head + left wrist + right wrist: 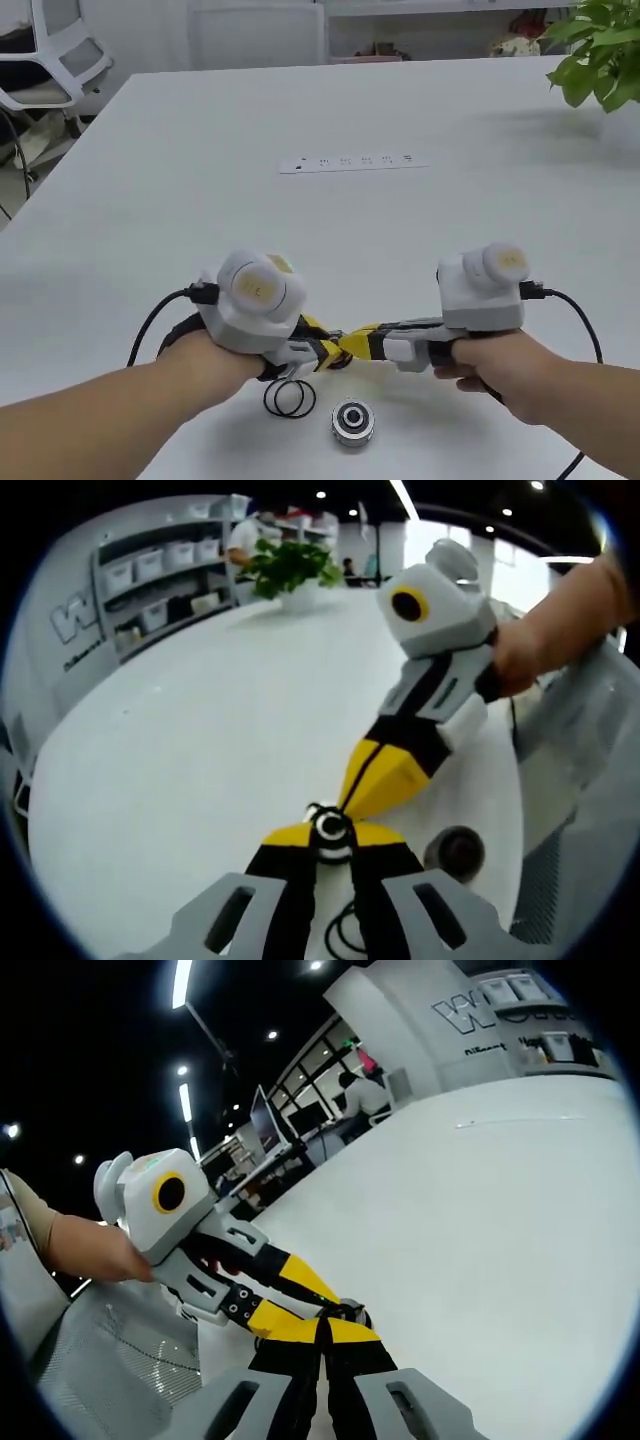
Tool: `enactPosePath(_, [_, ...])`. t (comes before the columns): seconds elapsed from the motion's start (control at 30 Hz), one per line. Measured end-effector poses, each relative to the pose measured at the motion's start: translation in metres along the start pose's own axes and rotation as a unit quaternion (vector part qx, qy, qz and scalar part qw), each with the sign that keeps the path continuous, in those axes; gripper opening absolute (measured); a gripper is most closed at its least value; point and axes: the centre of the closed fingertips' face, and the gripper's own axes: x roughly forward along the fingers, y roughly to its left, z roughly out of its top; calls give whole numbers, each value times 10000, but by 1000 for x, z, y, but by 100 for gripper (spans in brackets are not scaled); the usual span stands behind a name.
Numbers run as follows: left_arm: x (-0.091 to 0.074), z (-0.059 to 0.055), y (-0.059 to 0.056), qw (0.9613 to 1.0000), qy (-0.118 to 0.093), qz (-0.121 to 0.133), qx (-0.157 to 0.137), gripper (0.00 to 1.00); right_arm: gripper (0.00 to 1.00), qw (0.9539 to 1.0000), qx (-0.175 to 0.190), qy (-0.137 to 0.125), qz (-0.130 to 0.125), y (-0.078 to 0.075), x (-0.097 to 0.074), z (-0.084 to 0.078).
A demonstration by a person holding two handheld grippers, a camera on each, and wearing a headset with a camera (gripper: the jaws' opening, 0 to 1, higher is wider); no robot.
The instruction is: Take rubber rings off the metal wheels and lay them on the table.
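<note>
Item 1. White table (pixel 400 120): work surface, mostly bare. All task activity sits at its 6 o'clock edge, closest to the person, presumably for reach and sight.

Item 2. Potted plant (pixel 598 50), at 1 o'clock on the table, well apart from the work.

Item 3. Left gripper (pixel 328 838): jaws clamped on a small metal wheel (pixel 329 827), which is held off the table between the two tools. Judged purpose: to steady the wheel so the other tool can pull against it.

Item 4. Right gripper (pixel 325 1328): jaws drawn together, tips meeting the held wheel from the opposite side. Whether they nip a rubber ring cannot be told; the contact is too small to resolve. The opposed, nose-to-nose stance suits peeling a ring off the rim.

Item 5. Power strip (pixel 355 162), at 12 o'clock from the grippers, well apart.

Item 6. Second wheel (pixel 353 422), lying flat on the table at 6 o'clock from the gripper tips. Whether it carries a ring cannot be told.

Item 7. Rubber rings (pixel 289 398): thin black loops, overlapping, flat on the table just beside the second wheel at its 10 o'clock. Judged to be already removed.

Item 8. Writing: large wall lettering beginning "W" in both gripper views; remainder illegible. No readable labels elsewhere.
</note>
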Motion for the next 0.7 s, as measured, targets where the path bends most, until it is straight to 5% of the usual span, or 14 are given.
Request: enactPosePath(0.7, [0,0,0,10000,-35,-13,4,12,0,9999,135,-56,78,1,-2,0])
